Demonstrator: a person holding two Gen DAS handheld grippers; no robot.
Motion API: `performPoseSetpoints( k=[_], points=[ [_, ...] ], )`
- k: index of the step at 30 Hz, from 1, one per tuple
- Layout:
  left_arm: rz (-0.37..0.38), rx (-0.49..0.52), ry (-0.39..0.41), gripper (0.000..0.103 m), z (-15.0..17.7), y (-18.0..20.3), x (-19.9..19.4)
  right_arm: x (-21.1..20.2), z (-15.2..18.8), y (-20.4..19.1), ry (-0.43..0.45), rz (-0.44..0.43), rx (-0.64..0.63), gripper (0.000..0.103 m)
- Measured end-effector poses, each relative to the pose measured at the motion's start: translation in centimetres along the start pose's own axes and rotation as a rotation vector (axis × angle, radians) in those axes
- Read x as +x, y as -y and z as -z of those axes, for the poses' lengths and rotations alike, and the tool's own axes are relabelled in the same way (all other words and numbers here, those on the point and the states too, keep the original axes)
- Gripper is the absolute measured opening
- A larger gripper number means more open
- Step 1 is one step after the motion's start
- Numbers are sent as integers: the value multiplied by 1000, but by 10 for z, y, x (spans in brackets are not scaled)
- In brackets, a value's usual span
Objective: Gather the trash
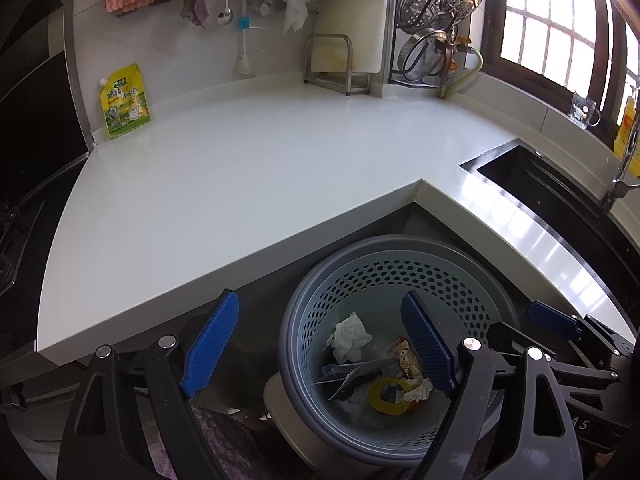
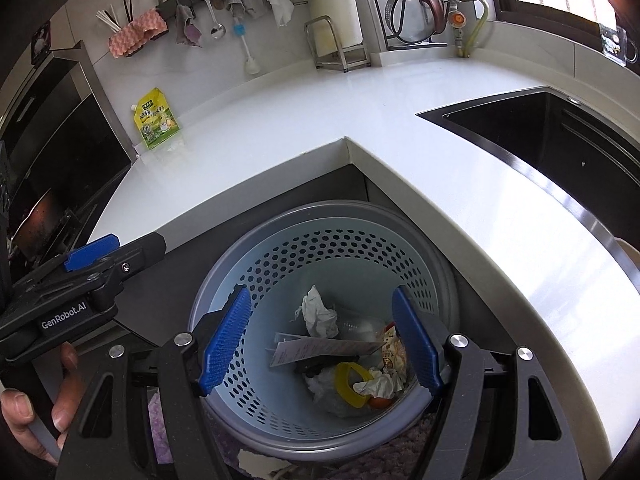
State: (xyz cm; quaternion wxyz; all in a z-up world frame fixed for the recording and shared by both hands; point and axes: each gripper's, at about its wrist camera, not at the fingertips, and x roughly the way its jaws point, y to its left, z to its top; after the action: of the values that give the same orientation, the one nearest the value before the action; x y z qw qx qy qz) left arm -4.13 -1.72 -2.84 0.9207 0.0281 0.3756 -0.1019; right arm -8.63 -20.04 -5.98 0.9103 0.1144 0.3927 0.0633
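Note:
A grey-blue perforated bin stands on the floor under the inner corner of the white counter. Inside it lie a crumpled white tissue, a paper slip, a snack wrapper and a yellow ring. My left gripper hangs open over the bin's left rim, nothing between its blue pads. My right gripper is open above the bin's mouth, also holding nothing. Both point down into the bin side by side.
The white counter wraps around the bin in an L. A green-yellow pouch leans on the back wall. A black sink lies right, a stove left. A hand grips the left gripper's handle.

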Motion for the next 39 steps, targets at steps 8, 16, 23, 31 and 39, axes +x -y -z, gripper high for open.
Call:
performPoseSetpoints(
  k=[8, 16, 23, 31, 39],
  points=[
    [-1, -12, 33, 92, -5, -2, -14, -4, 1, -5, 9, 12, -13, 72],
    [-12, -19, 69, 95, -8, -6, -28, -12, 0, -13, 22, 23, -30, 72],
    [-30, -21, 75, 96, -6, -10, -31, -14, 1, -16, 24, 25, -37, 72],
    [-34, -24, 61, 96, -5, -11, -30, -14, 1, -17, 24, 29, -40, 72],
    [-41, -20, 57, 96, -4, -9, -30, -13, 2, -17, 25, 34, -43, 72]
  ],
)
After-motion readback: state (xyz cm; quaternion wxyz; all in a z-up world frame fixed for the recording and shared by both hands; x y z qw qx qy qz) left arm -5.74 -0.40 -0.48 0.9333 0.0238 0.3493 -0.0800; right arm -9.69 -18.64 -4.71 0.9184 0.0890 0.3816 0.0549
